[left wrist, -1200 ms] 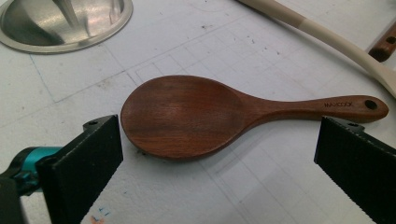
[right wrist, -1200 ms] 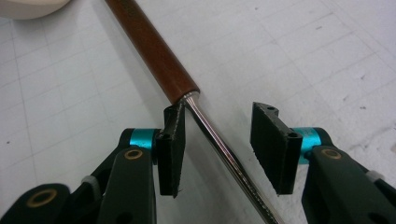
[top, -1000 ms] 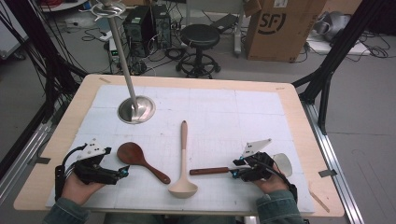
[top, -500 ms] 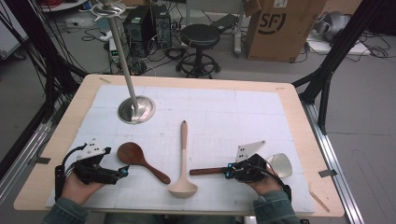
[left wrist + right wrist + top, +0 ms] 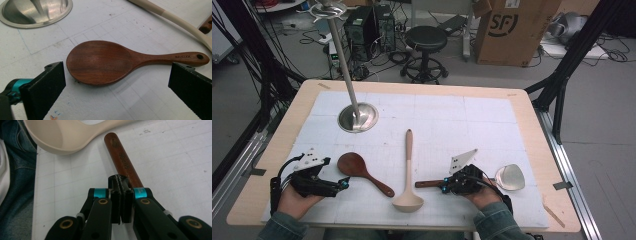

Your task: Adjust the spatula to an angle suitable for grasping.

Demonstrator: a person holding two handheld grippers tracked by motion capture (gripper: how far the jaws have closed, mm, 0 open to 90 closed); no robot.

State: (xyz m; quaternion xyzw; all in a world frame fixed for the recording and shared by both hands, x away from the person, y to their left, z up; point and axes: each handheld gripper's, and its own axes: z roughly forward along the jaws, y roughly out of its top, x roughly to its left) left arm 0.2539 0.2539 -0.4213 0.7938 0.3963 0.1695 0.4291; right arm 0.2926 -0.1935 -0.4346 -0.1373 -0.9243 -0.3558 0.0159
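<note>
A dark wooden spoon (image 5: 357,167) lies at the front left of the white mat, bowl to the left. My left gripper (image 5: 343,185) rests open just beside it; in the left gripper view the spoon (image 5: 100,62) lies just beyond the wide-apart pads of the left gripper (image 5: 117,83), untouched. A turner with a metal head (image 5: 510,176) and a brown handle (image 5: 427,184) lies at the front right. My right gripper (image 5: 445,189) sits over that handle. In the right gripper view the right gripper (image 5: 121,182) has its pads pressed together, nothing between them, and the handle (image 5: 122,157) runs on from under the tips.
A cream ladle (image 5: 408,170) lies between the two utensils, its bowl (image 5: 62,135) near the table's front edge. A steel stand with a round base (image 5: 357,117) rises at the back left. A person's blue sleeves reach in from the front edge.
My right gripper has slid left along the turner's handle, uncovering the metal head, and its jaws have come together. The left gripper and the spoon have stayed put.
</note>
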